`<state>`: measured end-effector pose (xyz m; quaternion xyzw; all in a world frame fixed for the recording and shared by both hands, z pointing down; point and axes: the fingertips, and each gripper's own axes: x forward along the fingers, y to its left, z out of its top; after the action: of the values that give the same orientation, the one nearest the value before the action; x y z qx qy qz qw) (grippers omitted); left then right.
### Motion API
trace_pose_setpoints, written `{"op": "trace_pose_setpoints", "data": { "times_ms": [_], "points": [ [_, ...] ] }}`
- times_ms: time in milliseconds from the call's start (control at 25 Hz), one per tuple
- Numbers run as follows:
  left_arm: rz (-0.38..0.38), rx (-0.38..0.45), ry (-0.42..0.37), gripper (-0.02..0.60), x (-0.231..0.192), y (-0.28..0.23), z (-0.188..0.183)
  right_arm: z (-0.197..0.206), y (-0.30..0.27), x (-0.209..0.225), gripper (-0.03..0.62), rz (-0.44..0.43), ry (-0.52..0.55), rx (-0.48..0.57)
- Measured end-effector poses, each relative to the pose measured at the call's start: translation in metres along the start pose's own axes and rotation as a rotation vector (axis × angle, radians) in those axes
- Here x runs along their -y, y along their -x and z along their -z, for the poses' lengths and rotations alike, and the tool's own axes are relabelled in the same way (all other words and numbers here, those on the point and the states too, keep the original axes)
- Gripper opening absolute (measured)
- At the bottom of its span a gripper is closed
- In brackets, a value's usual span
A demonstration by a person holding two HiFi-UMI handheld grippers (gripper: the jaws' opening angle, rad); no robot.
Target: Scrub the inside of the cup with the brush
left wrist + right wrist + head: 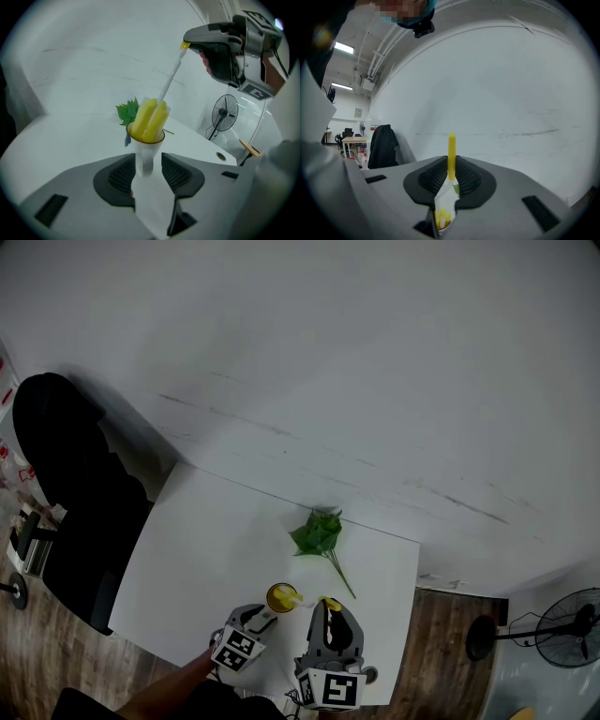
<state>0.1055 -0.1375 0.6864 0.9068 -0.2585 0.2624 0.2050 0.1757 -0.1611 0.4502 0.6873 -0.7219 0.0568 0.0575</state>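
Now yellow brush (149,119) in white cup (146,149); right fingers (430,176) clamp it, left fingers (120,176) apart round handle (144,165).

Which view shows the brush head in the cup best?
The left gripper view: the yellow brush head stands clearly out of the white cup, its stem rising to the right gripper. The head view shows the brush head tiny; the right gripper view shows only a yellow sliver below its jaws.
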Motion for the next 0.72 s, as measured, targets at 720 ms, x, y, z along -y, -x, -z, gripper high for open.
{"op": "trace_pose_setpoints", "data": {
  "times_ms": [720],
  "points": [
    [-0.064,0.157,-0.019,0.235,0.005,0.074,-0.044,-0.052,0.075,-0.013,0.066,0.061,0.040,0.120]
  ]
}}
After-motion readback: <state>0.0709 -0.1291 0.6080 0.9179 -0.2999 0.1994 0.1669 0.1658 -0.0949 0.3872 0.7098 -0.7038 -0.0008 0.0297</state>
